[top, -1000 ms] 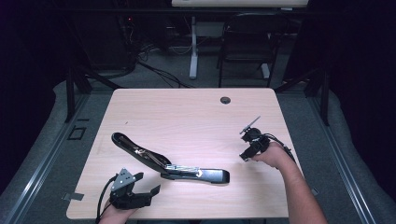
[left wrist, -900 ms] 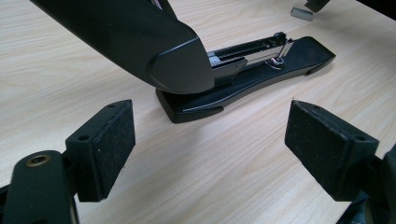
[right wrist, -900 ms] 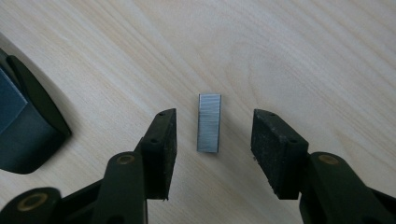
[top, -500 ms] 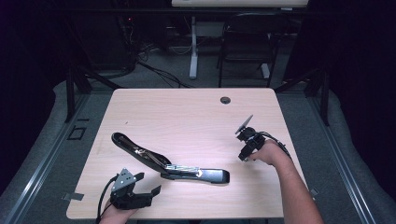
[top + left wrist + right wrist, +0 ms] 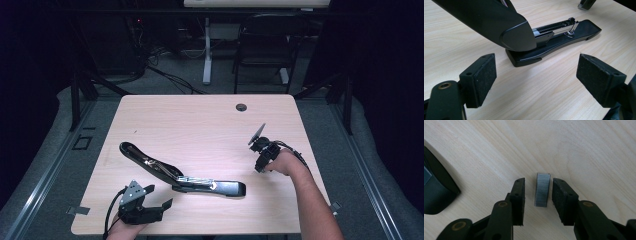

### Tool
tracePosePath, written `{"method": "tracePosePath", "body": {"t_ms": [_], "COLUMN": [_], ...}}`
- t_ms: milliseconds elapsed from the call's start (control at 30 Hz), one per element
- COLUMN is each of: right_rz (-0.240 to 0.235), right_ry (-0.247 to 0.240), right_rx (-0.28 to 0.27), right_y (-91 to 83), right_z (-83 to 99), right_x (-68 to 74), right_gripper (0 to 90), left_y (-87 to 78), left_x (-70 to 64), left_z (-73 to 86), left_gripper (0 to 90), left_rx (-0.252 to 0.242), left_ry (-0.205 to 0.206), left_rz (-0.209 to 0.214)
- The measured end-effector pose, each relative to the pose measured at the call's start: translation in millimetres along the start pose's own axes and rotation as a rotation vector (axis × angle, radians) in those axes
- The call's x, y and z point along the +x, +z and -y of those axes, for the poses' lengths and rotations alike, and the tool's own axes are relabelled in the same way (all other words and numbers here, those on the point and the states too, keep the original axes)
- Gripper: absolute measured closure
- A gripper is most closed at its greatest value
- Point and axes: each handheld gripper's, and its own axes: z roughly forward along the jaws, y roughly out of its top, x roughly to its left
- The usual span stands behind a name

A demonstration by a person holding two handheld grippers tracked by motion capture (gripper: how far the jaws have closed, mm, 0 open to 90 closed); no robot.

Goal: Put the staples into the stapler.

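A black stapler [image 5: 210,186] lies swung open at the front middle of the table, its lid [image 5: 150,162] raised toward the left. My left gripper [image 5: 160,196] rests open at the front left, just short of the stapler's hinge end [image 5: 524,56], with nothing between its pads [image 5: 480,77]. My right gripper [image 5: 260,167] points down at the table on the right. A short grey strip of staples [image 5: 542,190] lies flat between its fingers [image 5: 519,195], with a small gap on each side. The right gripper [image 5: 537,187] is open around the strip.
The stapler's base end [image 5: 436,192] lies a short way left of the staple strip. A round cable hole [image 5: 241,107] sits near the table's far edge. Beyond the table stand a chair [image 5: 262,50] and a desk leg [image 5: 206,50].
The right hand has shifted slightly left and lower over the table. The left gripper and the stapler have not moved.
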Motion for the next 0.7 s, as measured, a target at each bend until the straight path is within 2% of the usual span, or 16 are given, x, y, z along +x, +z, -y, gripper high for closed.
{"method": "tracePosePath", "body": {"t_ms": [33, 67, 100, 167, 200, 267, 400, 467, 600, 700], "right_rz": [0.004, 0.005, -0.001, 0.017, 0.007, 0.007, 0.013, 0.008, 0.017, 0.014], "right_ry": [-0.009, 0.015, 0.012, -0.017, 0.001, -0.001, -0.021, -0.004, -0.028, -0.025], "right_rx": [0.018, -0.009, -0.006, 0.042, 0.016, 0.011, 0.036, 0.017, 0.040, 0.036], "right_y": [-0.4, 2.7, 3.1, 0.3, 2.2, 2.5, 2.0, 4.4, 3.7, 3.9], "right_z": [-0.6, 0.9, 1.0, -0.7, 0.4, 0.3, -1.1, -0.1, -1.6, -1.8], "right_x": [-0.8, 0.5, 0.0, -1.7, -0.6, -0.4, -1.1, 0.6, -0.8, -1.1], "right_gripper": [64.1, 65.1, 65.8, 66.7, 67.4, 68.9, 72.6, 74.6, 77.3, 77.4], "left_y": [-0.1, -0.2, -0.2, 0.0, 0.1, 0.2, 0.3, 0.3, 0.5, 0.5], "left_x": [-0.1, -0.1, -0.1, 0.0, 0.0, -0.1, -0.1, 0.2, 0.4, 0.3], "left_z": [0.0, 0.0, 0.0, 0.1, 0.1, 0.0, 0.0, 0.0, 0.2, 0.2], "left_gripper": [16.5, 16.6, 16.6, 16.6, 16.6, 16.6, 16.6, 16.7, 16.7, 16.7], "left_rx": [0.000, 0.000, 0.000, 0.001, 0.001, 0.000, 0.000, 0.000, -0.001, -0.001], "left_ry": [0.002, 0.003, 0.003, 0.001, 0.001, 0.002, 0.001, -0.001, -0.002, -0.001], "left_rz": [0.000, 0.000, 0.000, 0.000, 0.000, 0.000, 0.000, 0.000, 0.002, 0.003]}}
